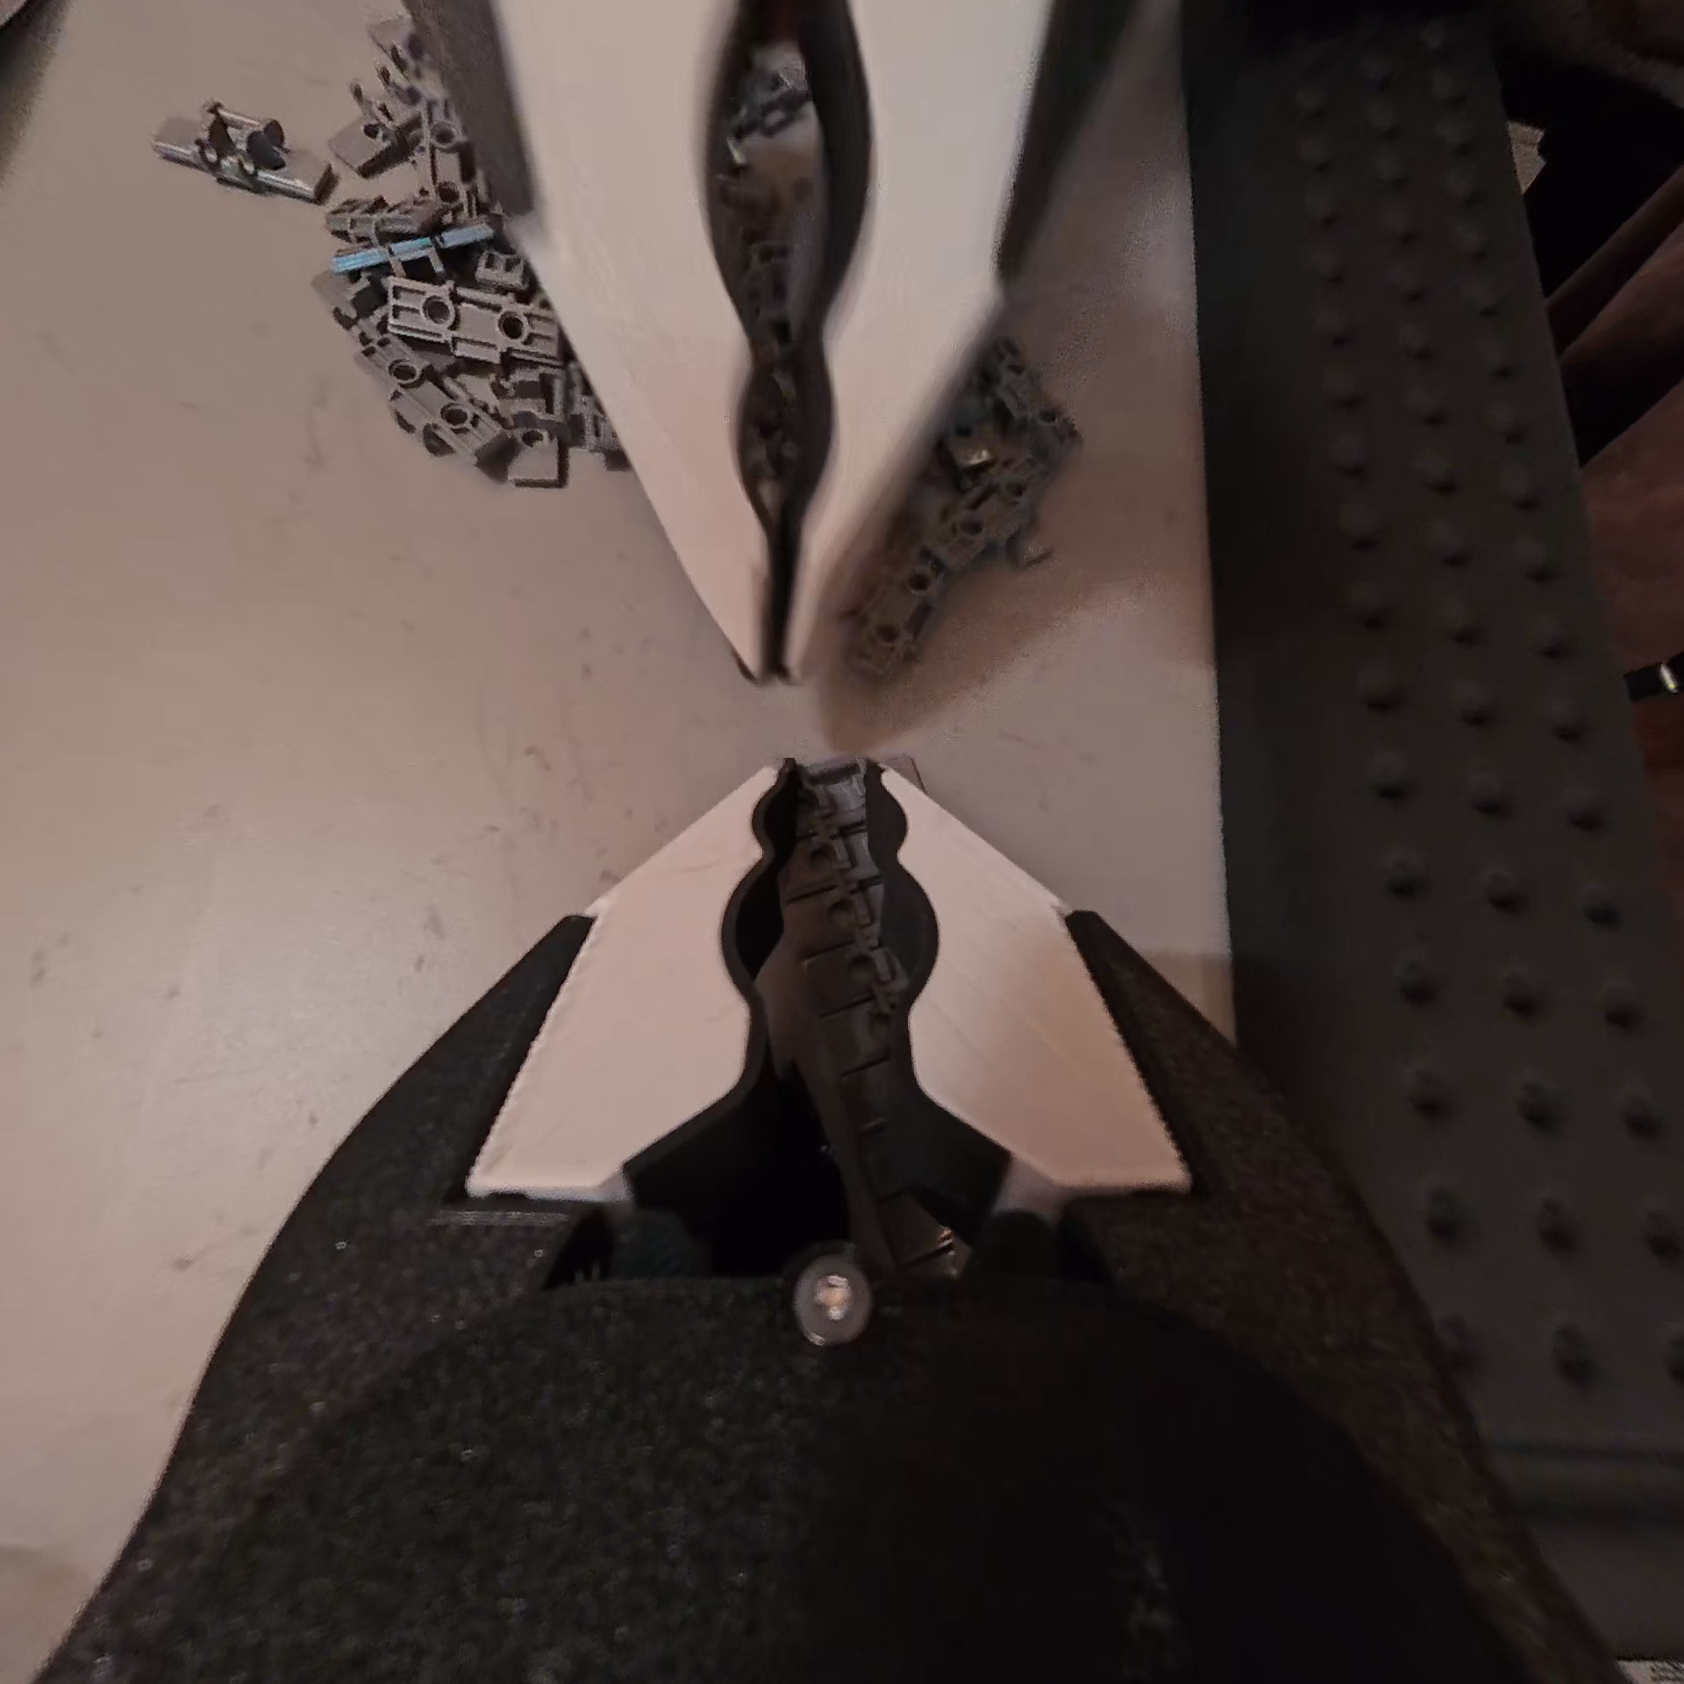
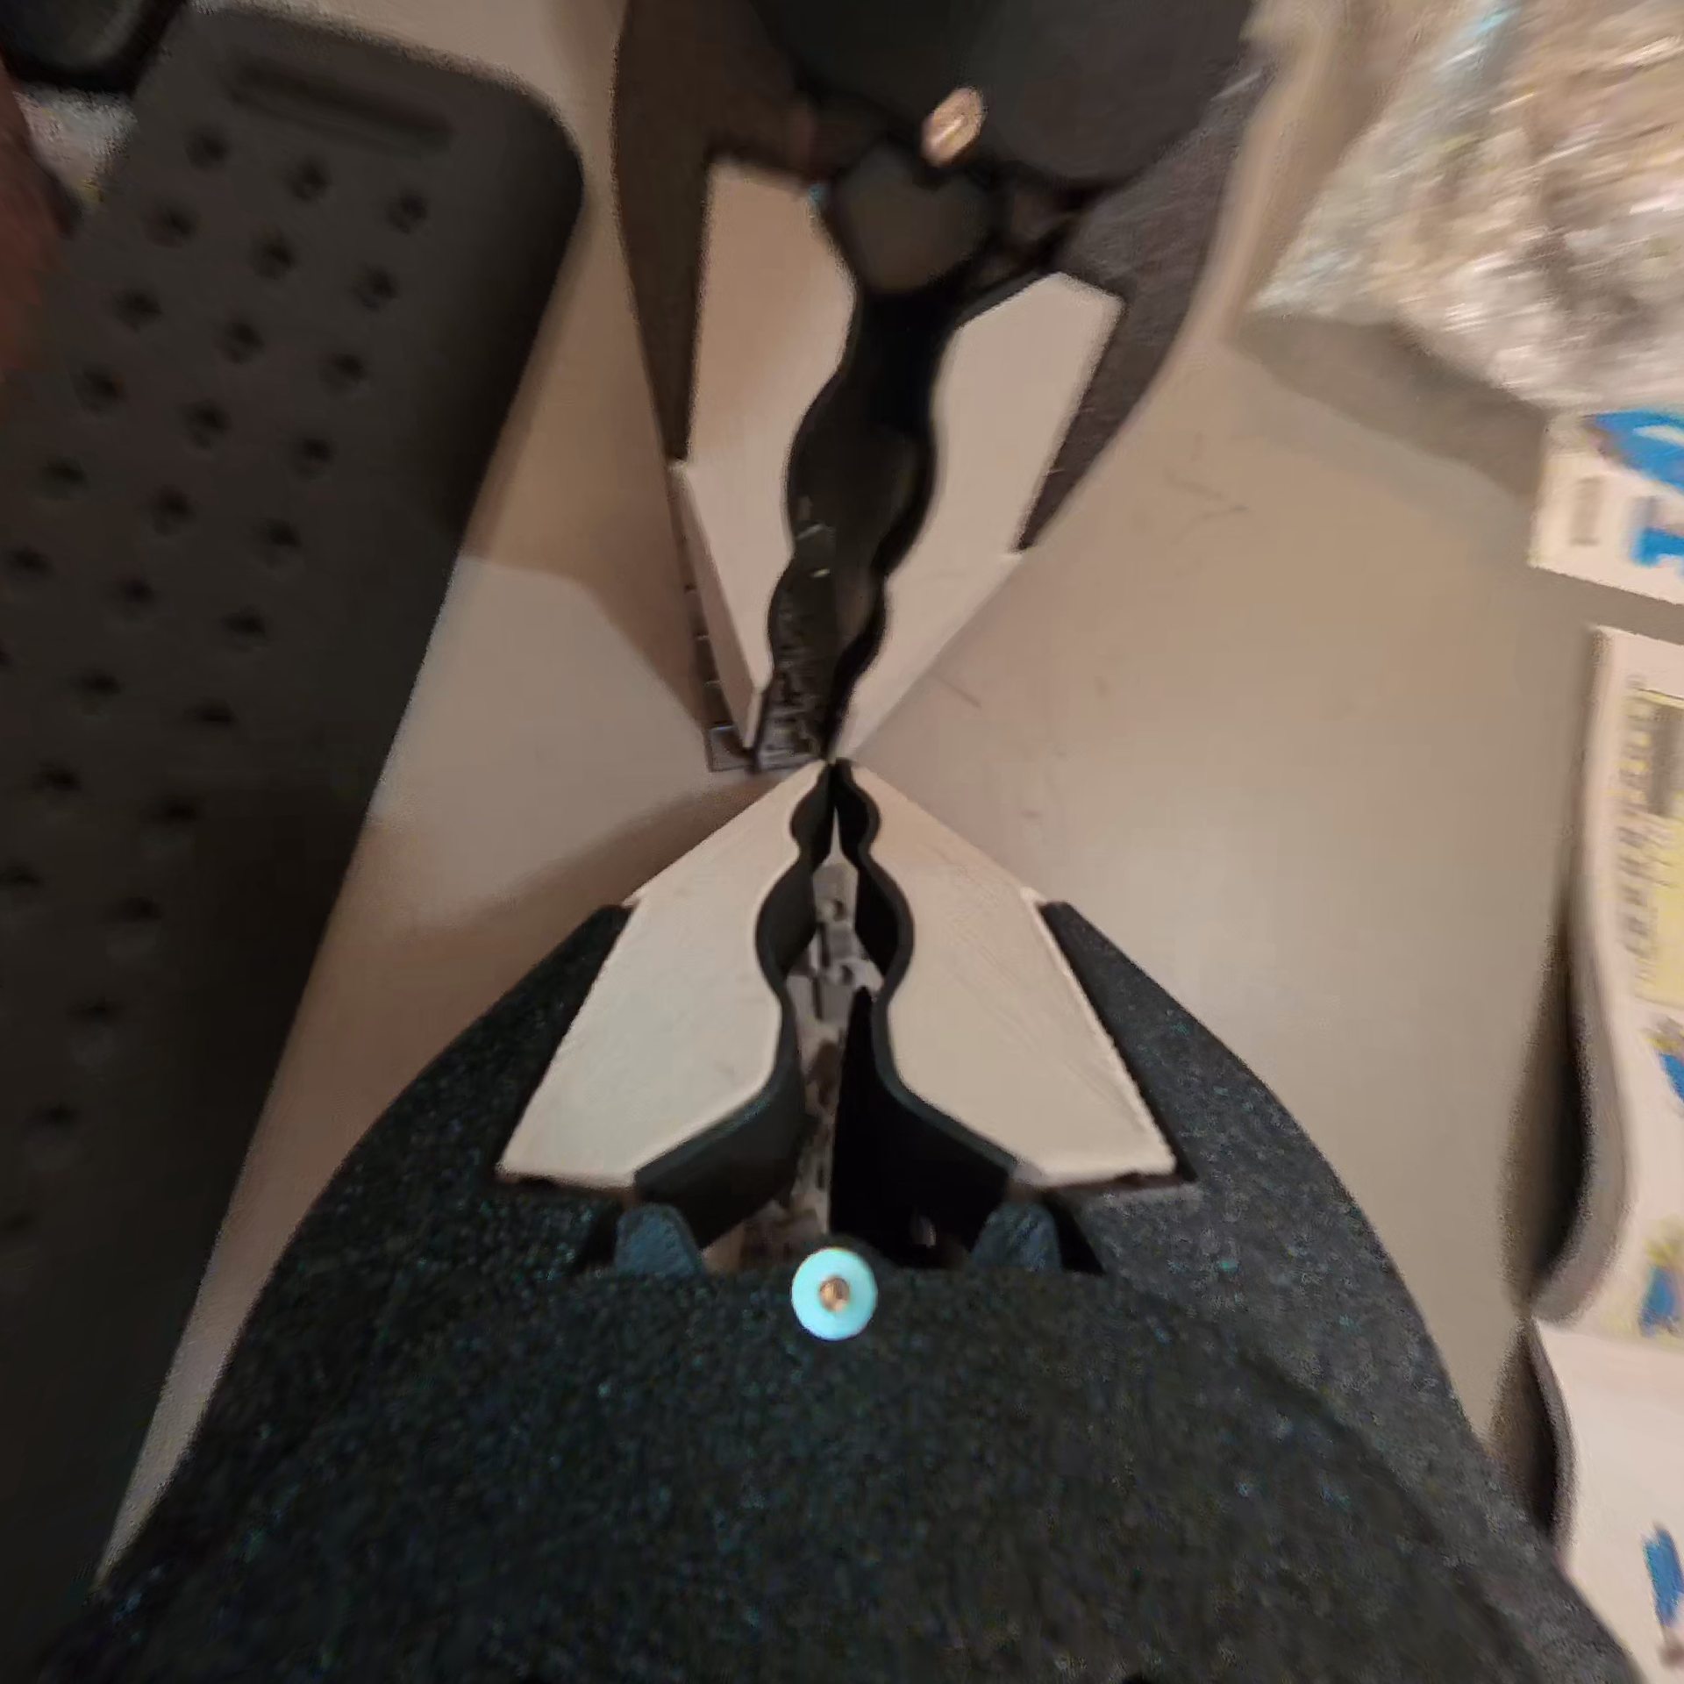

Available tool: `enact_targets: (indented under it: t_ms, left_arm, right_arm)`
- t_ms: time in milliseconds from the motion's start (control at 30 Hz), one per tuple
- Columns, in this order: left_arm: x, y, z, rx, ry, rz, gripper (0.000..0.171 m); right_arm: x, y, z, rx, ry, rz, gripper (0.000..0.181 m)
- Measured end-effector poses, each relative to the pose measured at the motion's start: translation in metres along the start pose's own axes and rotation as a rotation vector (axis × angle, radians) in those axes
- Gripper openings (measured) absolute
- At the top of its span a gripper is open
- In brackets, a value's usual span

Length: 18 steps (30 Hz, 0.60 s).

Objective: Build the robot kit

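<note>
Evidently both tools meet tip to tip above the pale worktop (image 1: pixel 228 729). The left gripper (image 1: pixel 834 770) has its fingers closed on a long grey strip of linked brick pieces (image 1: pixel 843 929); the strip runs lengthwise down the channel between the two white fingers, from the tips back toward the screw at the hinge, and its end just shows at the tips. Directly ahead, the right gripper (image 1: pixel 779 670) comes in from the opposite side, its tips almost touching the left one's.

From the right wrist view, the right gripper (image 2: pixel 834 775) is also pinched closed, with a pale grey piece (image 2: pixel 834 948) caught in the gap behind its tips; whether this belongs to the same strip cannot be told. The left gripper (image 2: pixel 793 743) faces it, tips near contact, slightly to the left of the right one's line.

Round about lie a pile of loose grey brick parts (image 1: pixel 456 310), a second small heap (image 1: pixel 975 510), a dark studded baseplate (image 1: pixel 1422 638), a crinkled clear bag (image 2: pixel 1476 182) and printed booklets (image 2: pixel 1631 911).
</note>
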State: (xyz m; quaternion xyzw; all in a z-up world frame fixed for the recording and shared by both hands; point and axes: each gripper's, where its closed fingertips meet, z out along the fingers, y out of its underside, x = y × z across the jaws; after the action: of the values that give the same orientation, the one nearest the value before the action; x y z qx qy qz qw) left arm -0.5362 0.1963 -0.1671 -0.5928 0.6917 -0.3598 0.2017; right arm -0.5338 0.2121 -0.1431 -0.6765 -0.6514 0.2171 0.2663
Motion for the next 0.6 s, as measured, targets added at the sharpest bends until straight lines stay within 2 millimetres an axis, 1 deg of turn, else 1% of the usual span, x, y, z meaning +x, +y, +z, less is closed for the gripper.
enact_targets:
  t_ms: [33, 100, 167, 200, 233, 267, 367, 433, 500, 600]
  left_arm:
    - [0.0, 0.0, 0.0, 0.0, 0.0, 0.0, 0.015]
    - [0.0, 0.0, 0.0, 0.0, 0.003, -0.003, 0.015]
    - [0.0, 0.0, 0.0, 0.001, 0.007, -0.004, 0.015]
    - [0.0, -0.001, 0.0, 0.001, 0.008, -0.002, 0.015]
    - [0.0, -0.001, 0.0, 0.001, 0.008, 0.004, 0.015]
    - [0.001, -0.001, 0.0, 0.001, 0.008, 0.007, 0.014]
    - [-0.001, -0.002, -0.001, 0.009, -0.008, 0.023, 0.014]
    - [-0.002, -0.003, -0.002, 0.015, -0.011, 0.024, 0.014]
    - [-0.003, -0.002, -0.003, 0.013, -0.006, 0.02, 0.014]
    - [-0.002, -0.002, -0.004, 0.015, 0.007, 0.008, 0.014]
  right_arm:
    - [0.009, -0.004, -0.014, 0.042, 0.021, 0.033, 0.0]
    - [0.021, 0.003, -0.035, 0.06, 0.045, 0.092, 0.0]
    - [0.019, 0.01, -0.043, 0.072, 0.015, 0.123, 0.0]
    - [0.016, 0.016, -0.042, 0.052, -0.005, 0.135, 0.0]
    - [0.012, 0.022, -0.038, 0.021, -0.023, 0.144, 0.011]
    - [0.008, 0.028, -0.033, -0.015, -0.042, 0.149, 0.014]
    - [-0.001, 0.042, -0.019, -0.125, -0.081, 0.157, 0.015]
    - [-0.004, 0.044, -0.019, -0.144, -0.095, 0.159, 0.012]
    - [-0.016, 0.042, -0.023, -0.138, -0.16, 0.161, 0.004]
    - [-0.014, 0.046, -0.017, -0.162, -0.15, 0.16, 0.014]
